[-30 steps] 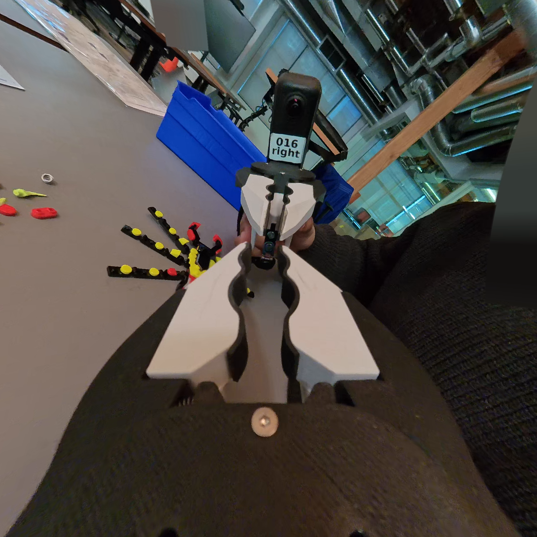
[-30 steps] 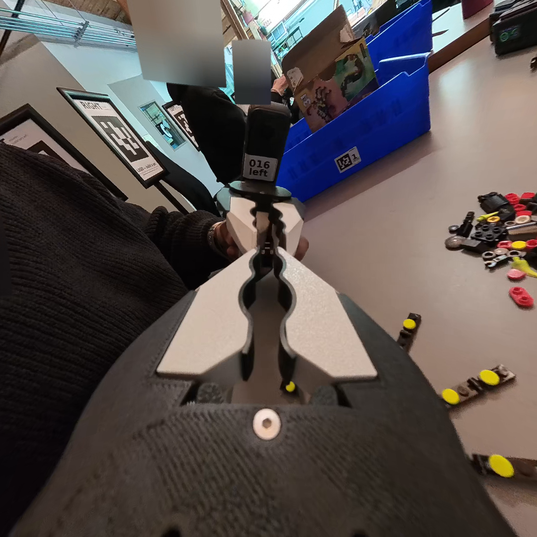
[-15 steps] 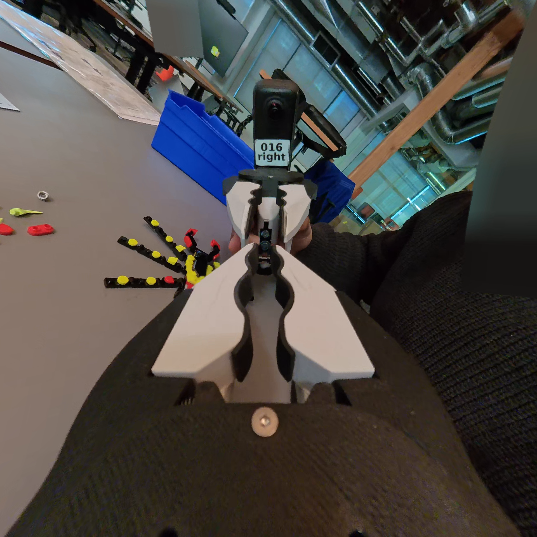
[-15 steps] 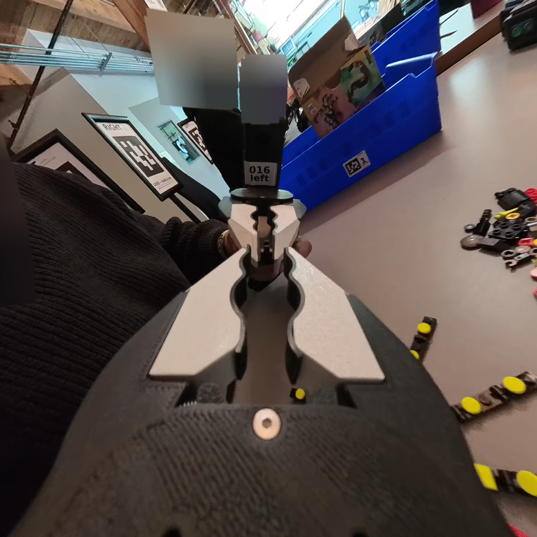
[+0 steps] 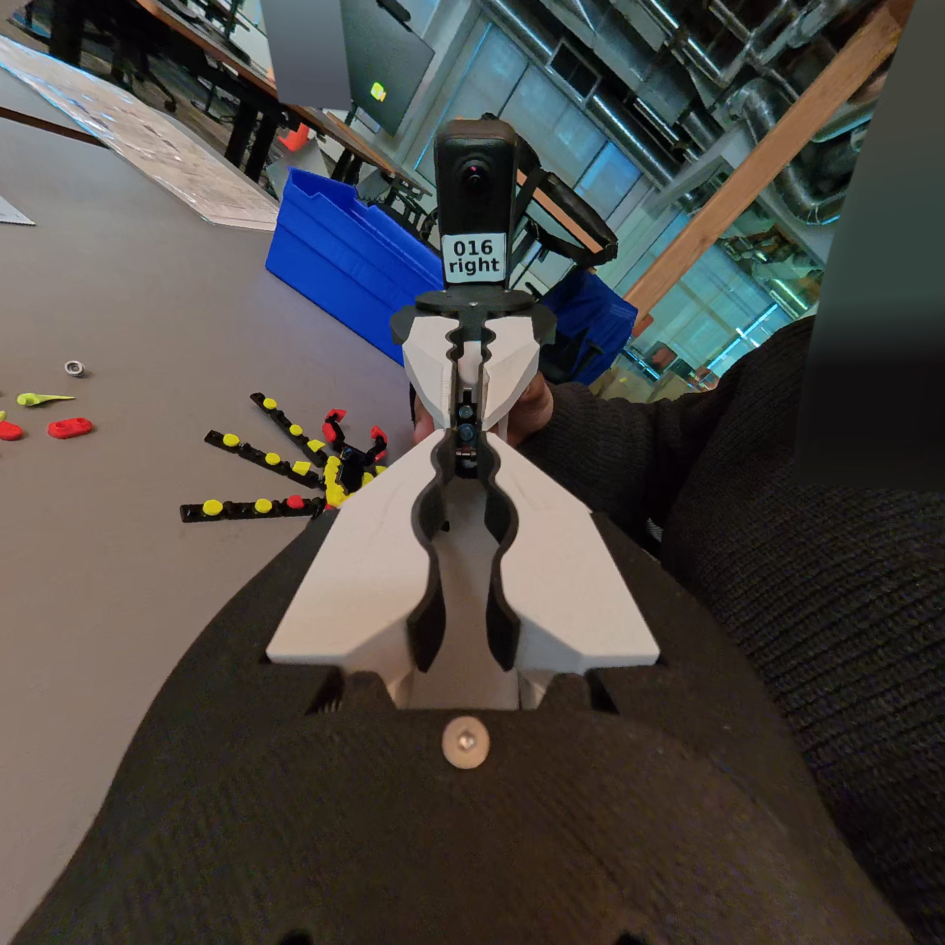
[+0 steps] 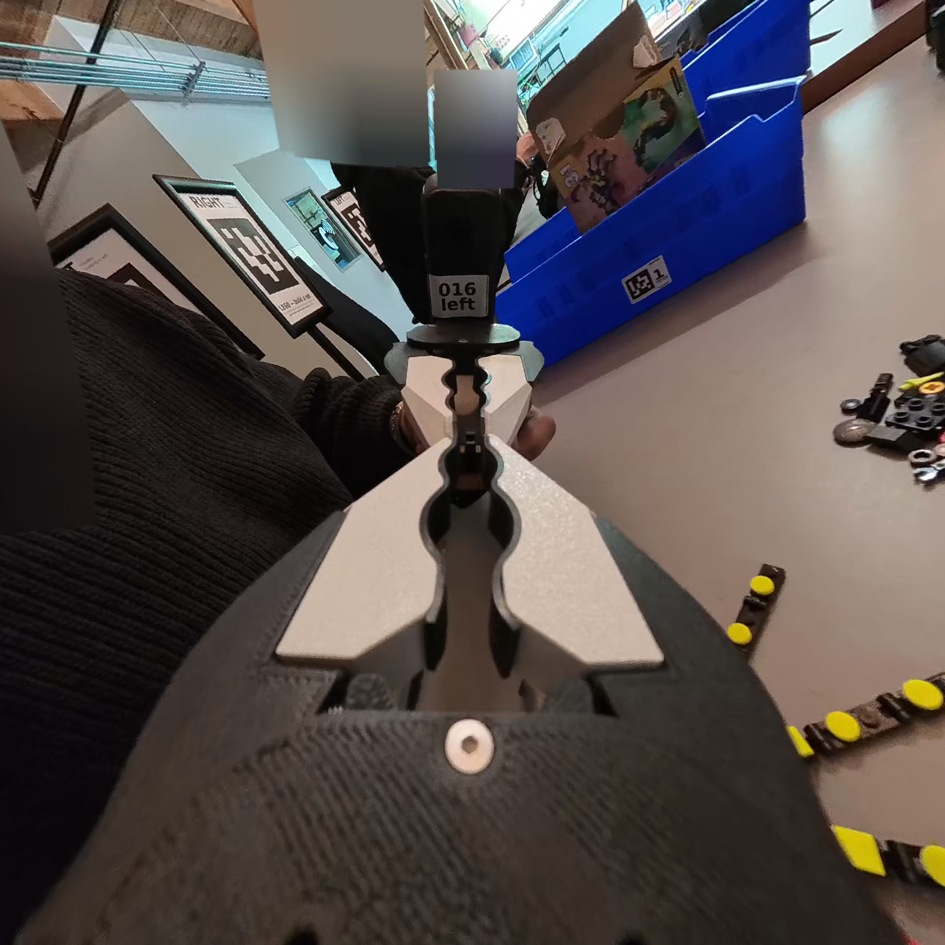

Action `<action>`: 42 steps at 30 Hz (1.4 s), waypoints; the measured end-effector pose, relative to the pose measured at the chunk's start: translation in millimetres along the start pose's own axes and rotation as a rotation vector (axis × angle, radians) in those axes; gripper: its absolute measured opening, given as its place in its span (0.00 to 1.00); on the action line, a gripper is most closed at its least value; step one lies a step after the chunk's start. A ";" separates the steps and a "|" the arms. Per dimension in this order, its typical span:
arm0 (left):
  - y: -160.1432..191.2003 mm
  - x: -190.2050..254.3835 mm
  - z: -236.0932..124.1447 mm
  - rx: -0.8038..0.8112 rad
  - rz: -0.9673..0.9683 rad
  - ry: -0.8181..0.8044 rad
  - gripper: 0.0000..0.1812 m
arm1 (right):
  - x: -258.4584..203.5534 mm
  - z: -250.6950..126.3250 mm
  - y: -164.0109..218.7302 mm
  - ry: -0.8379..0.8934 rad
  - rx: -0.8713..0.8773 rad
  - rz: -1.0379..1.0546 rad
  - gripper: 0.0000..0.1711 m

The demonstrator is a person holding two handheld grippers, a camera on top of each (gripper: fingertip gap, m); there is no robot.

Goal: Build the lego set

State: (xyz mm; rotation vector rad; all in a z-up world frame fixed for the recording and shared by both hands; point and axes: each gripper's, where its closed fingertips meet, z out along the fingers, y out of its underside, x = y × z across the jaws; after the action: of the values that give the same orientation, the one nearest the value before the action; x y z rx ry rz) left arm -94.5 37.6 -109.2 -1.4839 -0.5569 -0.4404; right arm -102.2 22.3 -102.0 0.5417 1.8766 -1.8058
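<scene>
My two grippers meet tip to tip above the grey table (image 5: 128, 307). In the left wrist view my left gripper (image 5: 468, 447) has its jaws closed narrowly on a small black part with blue pins (image 5: 465, 434). The right gripper (image 5: 466, 409) faces it and grips the same part from the far side. In the right wrist view my right gripper (image 6: 468, 457) is closed narrowly on the small black part (image 6: 468, 452), with the left gripper (image 6: 468, 427) right behind it. A hand and a dark knit sleeve (image 5: 767, 511) hold each gripper.
Black strips with yellow studs (image 5: 255, 506) fan out from a black, yellow and red model (image 5: 347, 470) on the table, and show in the right wrist view (image 6: 757, 603). Loose red pieces (image 5: 69, 427), a parts pile (image 6: 900, 414), and blue bins (image 5: 347, 266) (image 6: 665, 266) stand around. My two grippers' fingertips are within a few centimetres of each other.
The two grippers have drawn closer together, tip to tip. The left jaws narrowed onto the small part. The right jaws widened half a second ago and have narrowed again.
</scene>
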 end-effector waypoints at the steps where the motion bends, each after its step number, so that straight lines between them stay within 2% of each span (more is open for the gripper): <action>1: -0.7 -0.2 -0.5 0.004 0.005 -0.005 0.03 | 0.4 -0.5 -0.9 0.000 0.011 0.002 0.04; 19: 0.7 -6.3 -1.4 -0.023 0.006 -0.080 0.03 | 5.8 -1.9 3.2 0.041 -0.038 -0.009 0.04; 25: 1.5 1.4 0.7 -0.035 0.015 -0.041 0.03 | -2.2 -4.4 4.9 0.034 -0.085 -0.065 0.04; 30: 5.4 5.0 -2.6 -0.082 0.147 -0.016 0.03 | -6.7 -1.7 8.9 0.042 -0.127 -0.139 0.04; 34: 7.4 9.2 -1.8 -0.087 0.138 0.017 0.03 | -9.8 -3.1 10.6 0.009 -0.133 -0.126 0.04; 42: 14.6 9.5 0.0 -0.137 0.138 0.018 0.03 | -10.2 -5.3 19.8 0.068 -0.250 -0.206 0.04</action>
State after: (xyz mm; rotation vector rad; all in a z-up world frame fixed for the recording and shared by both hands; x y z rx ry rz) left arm -78.2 38.9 -115.3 -1.6368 -0.4129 -0.3896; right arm -82.7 29.1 -111.9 0.3333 2.2344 -1.6572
